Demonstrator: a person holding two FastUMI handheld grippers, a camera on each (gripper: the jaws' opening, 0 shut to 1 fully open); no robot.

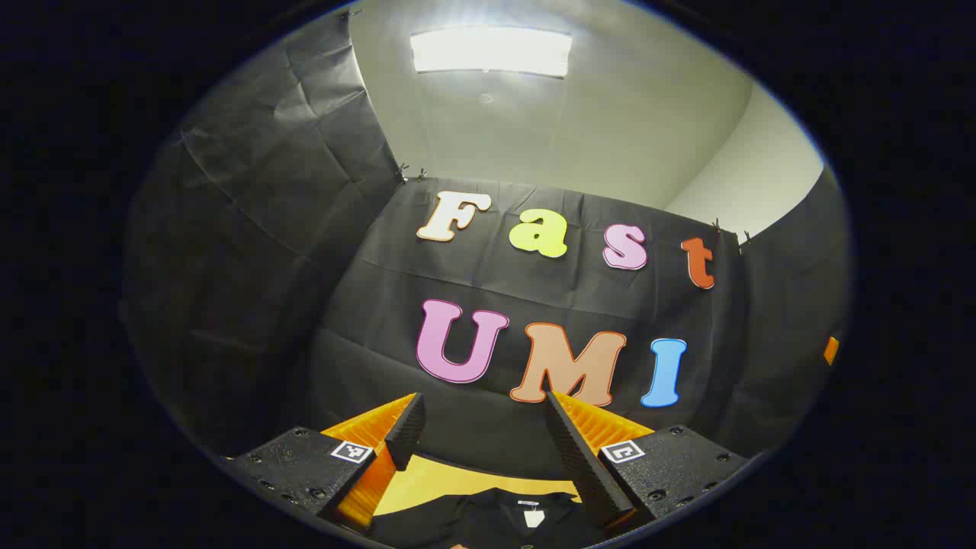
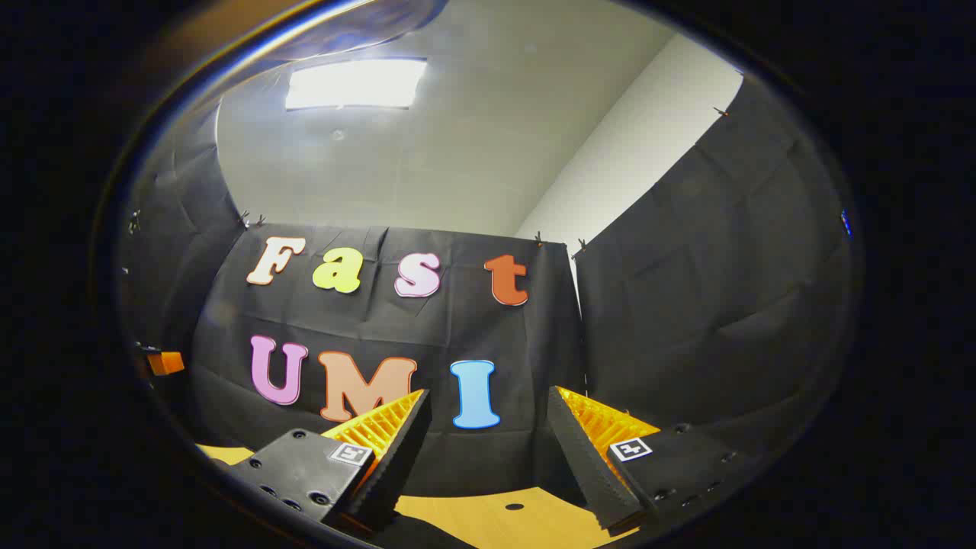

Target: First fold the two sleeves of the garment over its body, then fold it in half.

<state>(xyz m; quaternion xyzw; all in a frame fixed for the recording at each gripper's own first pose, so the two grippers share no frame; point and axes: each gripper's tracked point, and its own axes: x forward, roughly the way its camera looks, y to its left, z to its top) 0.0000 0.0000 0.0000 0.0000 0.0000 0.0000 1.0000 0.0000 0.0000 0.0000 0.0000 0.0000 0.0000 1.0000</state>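
Left gripper view: the left tongs [image 1: 482, 427] stand at the bottom edge with the two fingers apart and nothing between them. Just beyond and below the fingertips lies the garment [image 1: 488, 518] — a dark piece, its collar and a small white neck label facing the camera. It rests flat on the worktop [image 1: 450, 482], a light wooden surface. A bare strip of that surface separates the collar from the wall behind. The tongs sit above the garment; contact with the cloth cannot be determined.

Right gripper view: the right tongs [image 2: 488, 431] are likewise spread, fingers parted, gripping nothing. A dark edge of the garment shows at the bottom of this view, between and below the fingers. Past it runs the worktop, with a small dark round mark [image 2: 515, 506] on it near the right finger.

Farther off, black cloth [image 1: 252, 252] forms the booth wall on three sides. It is pinned up with small clips [image 1: 412, 174] along its top edge. Above the cloth — a pale room wall [image 2: 633, 145] and ceiling with one lit rectangular ceiling light [image 1: 490, 52].
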